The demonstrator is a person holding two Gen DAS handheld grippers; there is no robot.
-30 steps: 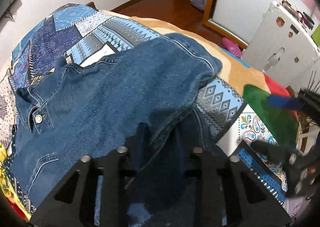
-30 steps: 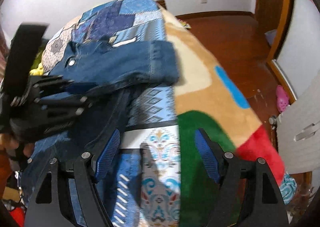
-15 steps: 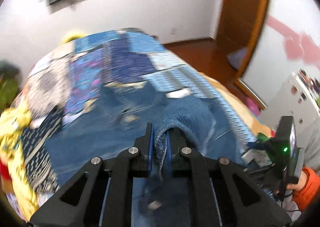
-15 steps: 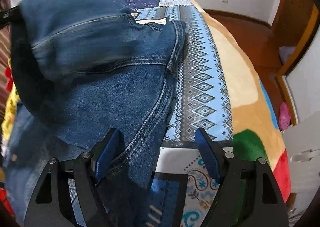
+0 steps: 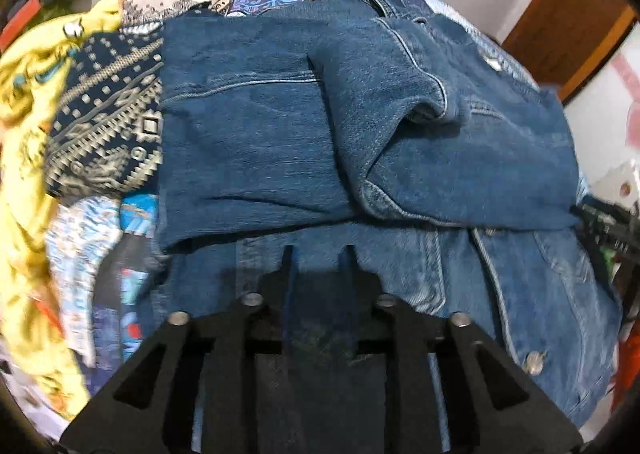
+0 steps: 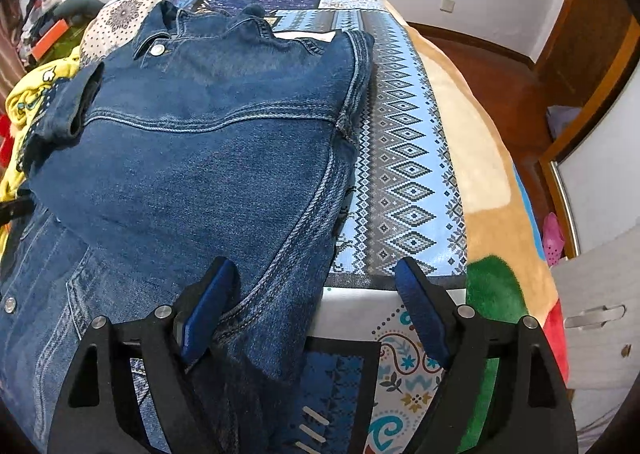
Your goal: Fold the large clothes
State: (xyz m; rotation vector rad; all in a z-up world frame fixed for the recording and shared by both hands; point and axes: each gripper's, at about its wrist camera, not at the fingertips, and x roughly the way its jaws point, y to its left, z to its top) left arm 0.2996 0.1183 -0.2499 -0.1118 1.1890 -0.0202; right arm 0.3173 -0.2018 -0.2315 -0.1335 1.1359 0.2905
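- Denim jacket point(image 6: 208, 157): spread on the bed, over the patchwork bedspread point(image 6: 404, 157); one side panel and sleeve already folded across the body; collar toward the head end, hem toward the foot end; long axis runs head to foot
- Sleeve cuff point(image 5: 424, 109): lies loose on top of the folded panel, near the jacket's middle
- Left gripper point(image 5: 318, 254): jaws have just been opening; narrow gap, dark and blurred; whether any denim sits in it cannot be told; it hovers over the jacket's lower part
- Right gripper point(image 6: 316, 282): spread wide, holding nothing; straddles the jacket's right-hand folded edge near the hem, one finger point(image 6: 204, 314) over denim, the other over bare bedspread
- Judgement: the right gripper is nearer the hem, the likely next pick-up for a fold toward the collar
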